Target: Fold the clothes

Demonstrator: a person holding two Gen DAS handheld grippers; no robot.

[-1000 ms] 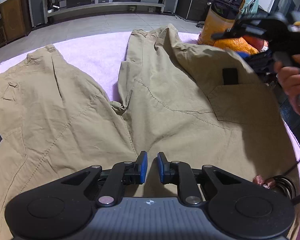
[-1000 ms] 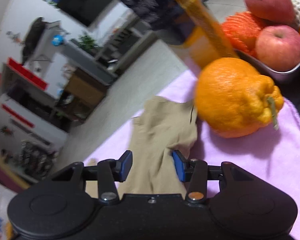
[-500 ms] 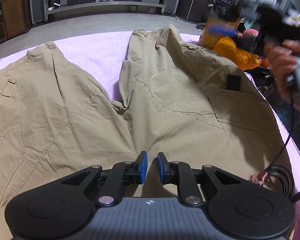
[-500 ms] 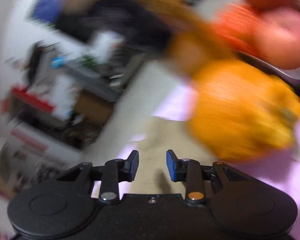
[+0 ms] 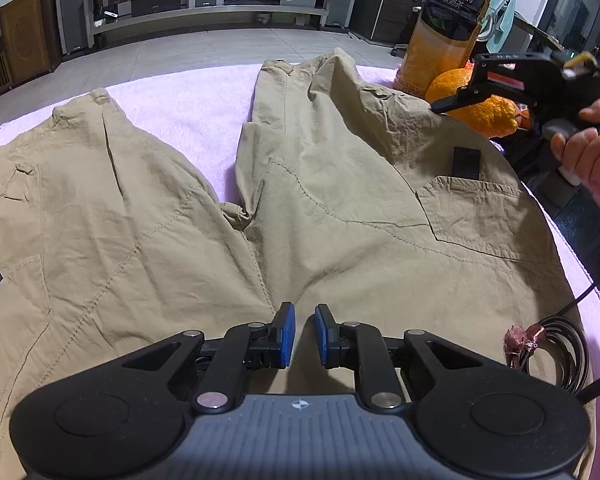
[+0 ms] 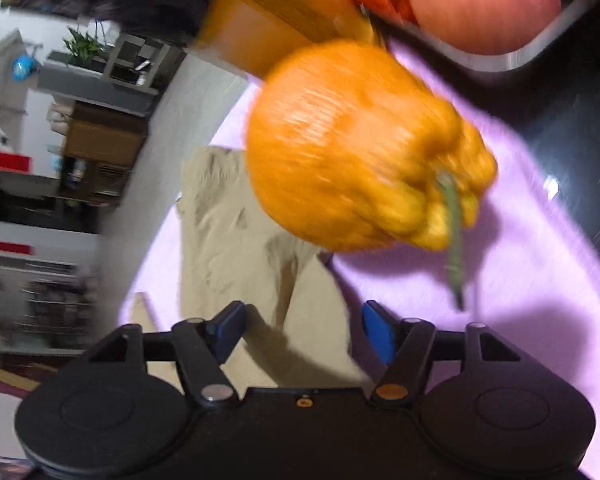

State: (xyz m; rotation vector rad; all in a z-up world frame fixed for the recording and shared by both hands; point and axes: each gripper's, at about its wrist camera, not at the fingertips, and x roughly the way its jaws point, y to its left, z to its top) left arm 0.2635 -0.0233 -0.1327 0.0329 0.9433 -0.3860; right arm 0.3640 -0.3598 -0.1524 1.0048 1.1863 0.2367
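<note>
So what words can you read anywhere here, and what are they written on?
"阿萨姆": on the dark label of the tall orange bottle, left wrist view. The characters before it look like "统一".
"原味奶茶": the smaller line below, only roughly readable.
Right wrist view: the picture is blurred and nothing can be read.
The khaki trousers have black patches with no words.

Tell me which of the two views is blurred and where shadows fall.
Left wrist view: sharp, edges bowed by the fisheye, a soft shadow on the trousers under the left gripper. Right wrist view: motion-smeared, worst on the orange; it shadows the pink cloth.
</note>
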